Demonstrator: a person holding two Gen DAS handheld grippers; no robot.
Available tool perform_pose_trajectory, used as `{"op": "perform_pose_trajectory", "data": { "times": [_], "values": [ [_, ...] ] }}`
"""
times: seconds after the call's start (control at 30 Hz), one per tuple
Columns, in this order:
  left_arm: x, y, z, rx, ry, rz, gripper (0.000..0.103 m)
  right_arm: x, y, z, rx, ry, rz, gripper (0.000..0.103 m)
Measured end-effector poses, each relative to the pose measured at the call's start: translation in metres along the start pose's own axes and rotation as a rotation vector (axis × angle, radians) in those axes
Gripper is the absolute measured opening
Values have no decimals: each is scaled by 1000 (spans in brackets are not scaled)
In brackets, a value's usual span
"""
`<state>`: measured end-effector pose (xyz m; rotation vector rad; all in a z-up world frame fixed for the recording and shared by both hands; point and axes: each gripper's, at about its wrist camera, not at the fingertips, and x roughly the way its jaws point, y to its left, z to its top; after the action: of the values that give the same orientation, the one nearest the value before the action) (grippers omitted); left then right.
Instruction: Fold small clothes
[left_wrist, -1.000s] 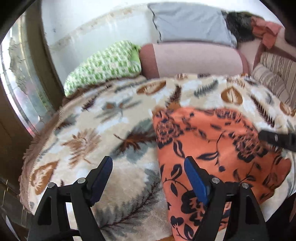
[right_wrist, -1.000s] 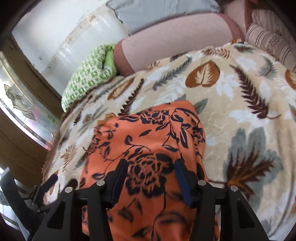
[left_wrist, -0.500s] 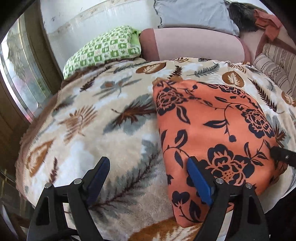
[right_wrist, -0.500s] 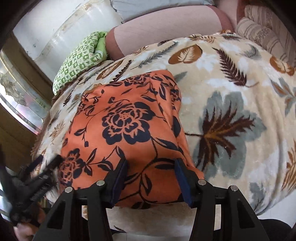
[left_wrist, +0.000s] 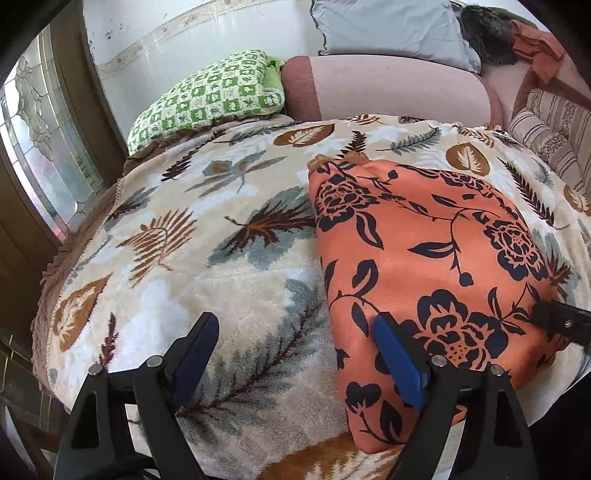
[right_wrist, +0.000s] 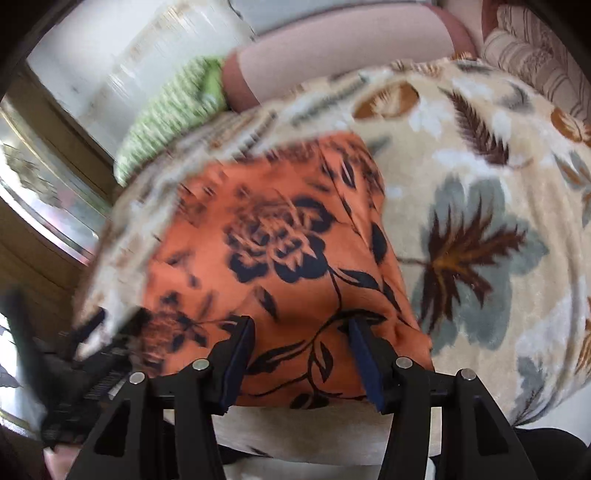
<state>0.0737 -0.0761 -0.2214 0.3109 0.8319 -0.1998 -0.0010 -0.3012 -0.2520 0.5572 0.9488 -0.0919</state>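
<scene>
A: Where the left wrist view is sharp, the orange floral garment lies spread flat on the leaf-print blanket, toward the blanket's right half and reaching its near edge. Left gripper hangs over that near edge with fingers wide apart, nothing between them. One blue pad sits over the garment's near left corner; the other is over bare blanket.

B: Right wrist view is smeared on its left side. Same garment fills the centre; right gripper is at the garment's near hem, fingers parted, cloth showing in the gap. Whether the pads touch the fabric, cannot tell.

A: Left view alone gives the far end: green checked pillow, pink bolster, grey pillow above it, striped cushion at right, frosted glass door at left. Also a black fingertip of the right gripper at the garment's right near corner.

B: Right view shows pillow and bolster only as blur. What it adds: the left gripper as a dark blurred shape at lower left beside the garment's corner, and the bare blanket stretching right of the garment with a large grey-brown leaf.

A: Garment's far end reaches about mid-blanket, well short of the bolster.
</scene>
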Motion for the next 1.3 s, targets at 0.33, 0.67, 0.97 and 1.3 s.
{"op": "perform_pose_trajectory", "data": {
  "times": [0.33,0.67,0.97,1.3],
  "values": [
    [-75,9,26,-60,-158,12,95,-65,30,3,-119,-181,-62,59],
    [-152,13,40,-75,-317,-26,99,-120,53,4,-208,-331,-88,61],
    [-194,17,44,-109,-383,-38,101,-137,57,0,-209,-362,-85,61],
    [-213,14,48,-94,-390,10,101,-150,64,-2,-216,-390,-62,61]
  ]
}}
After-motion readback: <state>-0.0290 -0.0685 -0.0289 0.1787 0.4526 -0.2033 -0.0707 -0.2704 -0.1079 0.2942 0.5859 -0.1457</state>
